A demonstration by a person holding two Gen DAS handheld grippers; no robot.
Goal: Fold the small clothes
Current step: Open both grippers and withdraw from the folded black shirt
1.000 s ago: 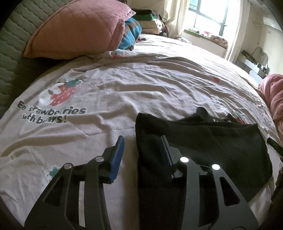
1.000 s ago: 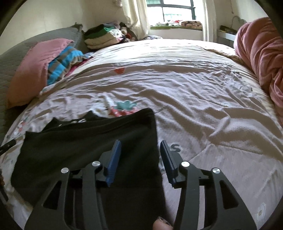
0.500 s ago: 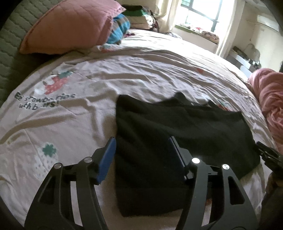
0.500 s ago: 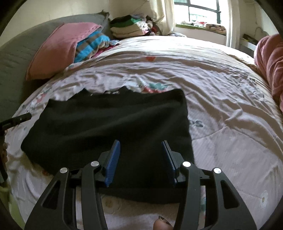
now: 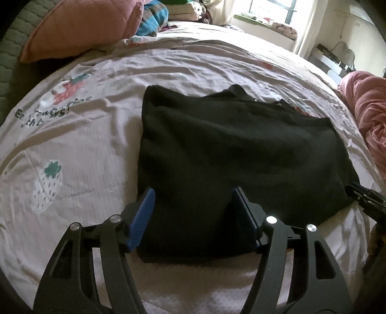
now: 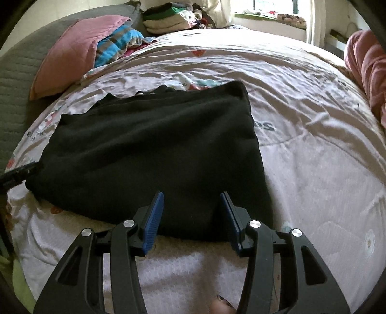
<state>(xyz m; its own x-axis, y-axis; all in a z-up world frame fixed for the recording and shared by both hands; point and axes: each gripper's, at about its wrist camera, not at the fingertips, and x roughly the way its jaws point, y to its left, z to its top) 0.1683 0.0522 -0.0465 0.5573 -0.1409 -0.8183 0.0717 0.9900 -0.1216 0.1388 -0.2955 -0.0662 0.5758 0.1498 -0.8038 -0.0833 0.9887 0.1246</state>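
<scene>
A black garment lies folded flat on the strawberry-print bedcover. My left gripper hovers over its near left part with the jaws opening; the cloth lies below the blue pads, which do not press on it. In the right wrist view the same garment spreads out in front of my right gripper. That gripper is above the near right part, its jaws also opening with nothing pinched. The right gripper's tip shows at the garment's right corner, and the left gripper's tip at its left corner.
A pink pillow and a blue striped cloth lie at the head of the bed. A stack of folded clothes sits behind them by the window. A pink blanket is bunched on the right. A fingertip shows at the bottom edge.
Both grippers have drawn back toward the near edge of the garment, so the whole garment now shows. Both pairs of jaws have widened, the left more than the right.
</scene>
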